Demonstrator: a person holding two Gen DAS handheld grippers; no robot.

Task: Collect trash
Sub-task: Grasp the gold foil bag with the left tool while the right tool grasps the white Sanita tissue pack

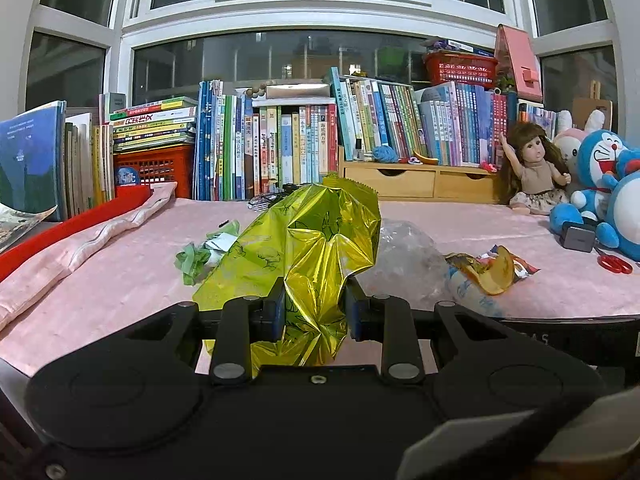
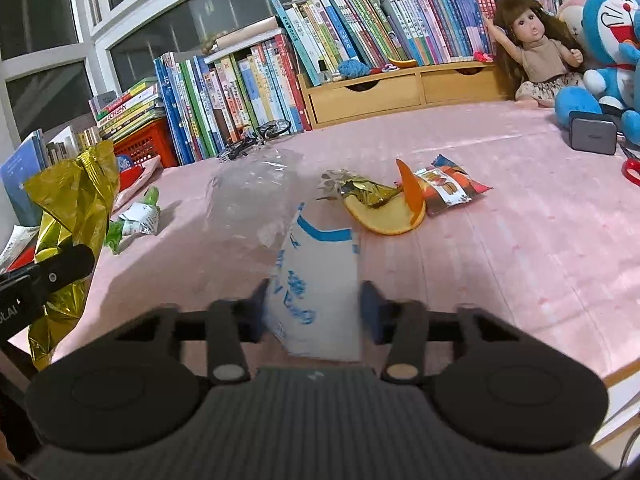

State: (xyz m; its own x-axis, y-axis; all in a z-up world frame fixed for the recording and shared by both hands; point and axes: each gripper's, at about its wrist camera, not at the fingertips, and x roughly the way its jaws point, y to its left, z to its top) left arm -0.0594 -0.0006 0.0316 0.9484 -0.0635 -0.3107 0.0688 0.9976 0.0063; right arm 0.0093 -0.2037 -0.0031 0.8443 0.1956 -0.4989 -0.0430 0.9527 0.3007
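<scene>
A: Pink cloth covers the surface (image 2: 500, 240); books (image 1: 280, 148) line the back under a dark window (image 1: 280, 60).

B: Noted. Task items first?

A: Gold foil bag (image 1: 312, 248), crumpled, stands up between the fingers of the left gripper (image 1: 315, 312). Both pads press into its lower part, so it is clamped with only a narrow gap. Seen from the right wrist, the same bag sits at far left, lifted at the near edge of the surface.

B: Right side?

A: White wrapper with blue print (image 2: 316, 300) lies between the fingers of the right gripper (image 2: 314, 316). Left pad appears to touch it; a small gap shows at the right pad (picture is motion-blurred there). Cannot tell whether it is gripped.

B: Remaining trash?

A: Clear plastic film (image 2: 256, 192) just behind the white wrapper. Orange peel (image 2: 394, 212) with a gold scrap on it, touching a red snack packet (image 2: 448, 190), to the right. Green-and-white wrapper (image 2: 134, 218) to the left, near the foil bag.

B: Periphery?

A: Wooden drawer unit (image 2: 400, 90) under the books, doll (image 2: 536, 48) and blue plush toy (image 2: 612, 40) at far right, grey box (image 2: 592, 136) and red scissors (image 1: 614, 264) beside them.
</scene>
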